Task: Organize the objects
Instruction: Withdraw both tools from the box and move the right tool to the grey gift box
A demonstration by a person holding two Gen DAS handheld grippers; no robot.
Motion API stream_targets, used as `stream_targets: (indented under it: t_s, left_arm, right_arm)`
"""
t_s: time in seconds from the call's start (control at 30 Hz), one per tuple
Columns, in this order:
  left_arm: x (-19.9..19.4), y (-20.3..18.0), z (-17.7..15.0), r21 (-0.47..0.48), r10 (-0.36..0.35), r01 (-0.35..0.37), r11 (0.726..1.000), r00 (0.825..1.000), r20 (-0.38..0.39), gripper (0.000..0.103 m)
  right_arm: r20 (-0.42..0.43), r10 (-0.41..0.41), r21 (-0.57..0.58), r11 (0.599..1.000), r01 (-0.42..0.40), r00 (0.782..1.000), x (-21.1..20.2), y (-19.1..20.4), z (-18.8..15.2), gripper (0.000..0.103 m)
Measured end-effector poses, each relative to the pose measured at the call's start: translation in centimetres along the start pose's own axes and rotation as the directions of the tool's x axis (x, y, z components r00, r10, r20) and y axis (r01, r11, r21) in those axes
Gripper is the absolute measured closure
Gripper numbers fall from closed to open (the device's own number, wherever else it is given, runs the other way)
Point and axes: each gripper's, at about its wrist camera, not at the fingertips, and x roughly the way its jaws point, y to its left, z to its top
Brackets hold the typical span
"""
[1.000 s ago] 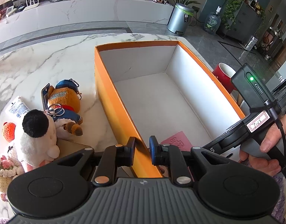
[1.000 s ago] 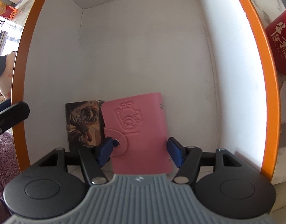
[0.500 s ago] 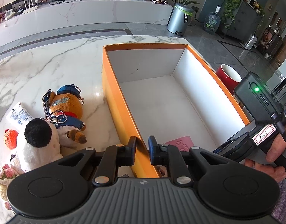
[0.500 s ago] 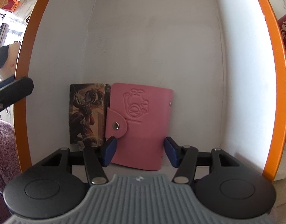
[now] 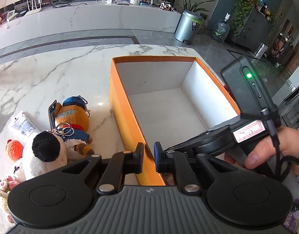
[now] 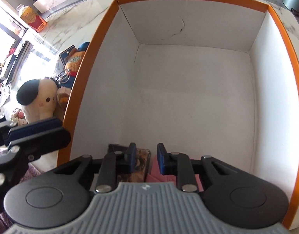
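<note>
One orange box [image 5: 128, 120], four plush toys [image 5: 75, 117], one tube [image 5: 22, 125], two card holders [image 6: 161, 176]

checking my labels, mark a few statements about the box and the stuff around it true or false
1. The left gripper clamps the orange box by its side wall. True.
2. The pink wallet lies outside the box. False: it lies inside, beside a dark card pack.
3. The plush toys sit on the marble table outside the box. True.
4. The white tube is in the box. False: it lies on the table by the plush toys.
</note>
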Motion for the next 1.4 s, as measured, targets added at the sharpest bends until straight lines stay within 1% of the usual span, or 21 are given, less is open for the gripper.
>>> stream_targets:
  t_s: [0.03,0.2,0.37,0.53,0.6,0.7,0.73,0.77,0.83,0.87,0.97,1.0,1.1,1.23,1.3,1.4]
  left_arm:
    - [0.0,0.0,0.0,0.000,-0.002,0.002,1.000,1.000,-0.002,0.091]
    - [0.2,0.3,0.1,-0.005,-0.013,0.013,1.000,1.000,-0.005,0.092]
    - [0.4,0.3,-0.1,0.000,-0.016,0.016,1.000,1.000,-0.005,0.092]
    - [0.4,0.3,-0.1,-0.005,-0.020,0.020,1.000,1.000,-0.005,0.092]
    - [0.3,0.3,-0.1,-0.004,-0.021,0.021,1.000,1.000,-0.005,0.092]
    - [0.3,0.3,-0.2,-0.004,-0.022,0.022,1.000,1.000,-0.004,0.092]
    - [0.3,0.3,-0.2,-0.006,-0.022,0.022,1.000,1.000,-0.004,0.092]
    - [0.3,0.3,-0.2,-0.007,-0.022,0.022,1.000,1.000,-0.003,0.092]
    - [0.3,0.3,-0.2,-0.007,-0.021,0.021,1.000,1.000,-0.003,0.092]
    - [0.3,0.3,-0.2,-0.007,-0.020,0.020,1.000,1.000,-0.003,0.092]
    - [0.3,0.3,-0.2,-0.010,-0.020,0.020,1.000,1.000,-0.002,0.092]
    - [0.3,0.3,-0.2,-0.009,-0.020,0.020,1.000,1.000,-0.002,0.092]
    - [0.4,0.3,-0.2,-0.004,-0.014,0.014,1.000,1.000,-0.002,0.092]
    - [0.0,0.4,-0.4,-0.010,-0.016,0.016,1.000,1.000,-0.001,0.091]
    - [-0.7,0.5,-0.5,-0.007,-0.017,0.017,1.000,1.000,0.008,0.091]
    - [-2.4,0.9,-1.1,0.019,-0.008,0.007,1.000,1.000,0.025,0.091]
  right_arm:
    - [-0.007,0.010,0.010,1.000,-0.010,1.000,2.2,0.1,-0.3,0.083]
    - [-0.052,0.001,0.014,1.000,0.000,0.999,5.2,0.7,0.2,0.084]
    - [-0.103,0.042,0.019,0.999,-0.040,0.994,5.6,0.9,-0.2,0.084]
    - [-0.078,0.058,0.008,0.998,-0.057,0.995,5.2,1.1,-0.1,0.083]
    - [-0.039,0.023,-0.013,1.000,-0.024,0.999,4.0,0.9,0.0,0.082]
    - [-0.006,-0.068,-0.025,0.997,0.067,0.998,2.7,0.0,0.0,0.079]
    - [-0.003,-0.098,-0.025,0.995,0.098,0.995,2.4,-0.5,-0.1,0.075]
    - [-0.003,-0.129,-0.017,0.992,0.128,0.992,2.0,-1.3,-0.4,0.065]
    - [-0.028,-0.161,0.006,0.987,0.161,0.987,2.1,-2.4,-0.8,0.058]
    - [-0.049,-0.162,0.022,0.986,0.163,0.986,2.3,-3.0,-1.0,0.059]
    - [-0.093,-0.107,0.079,0.990,0.114,0.990,3.2,-4.1,-1.7,0.059]
    - [-0.092,-0.089,0.094,0.991,0.098,0.992,3.3,-4.3,-1.8,0.057]
    - [-0.083,-0.073,0.107,0.991,0.082,0.994,3.4,-4.4,-2.0,0.057]
    - [-0.080,-0.084,0.105,0.990,0.092,0.993,3.4,-4.1,-2.0,0.057]
    - [-0.061,-0.083,0.107,0.990,0.089,0.995,2.9,-3.9,-2.1,0.060]
    - [0.001,-0.061,0.079,0.995,0.061,0.998,0.9,-2.5,-2.6,0.060]
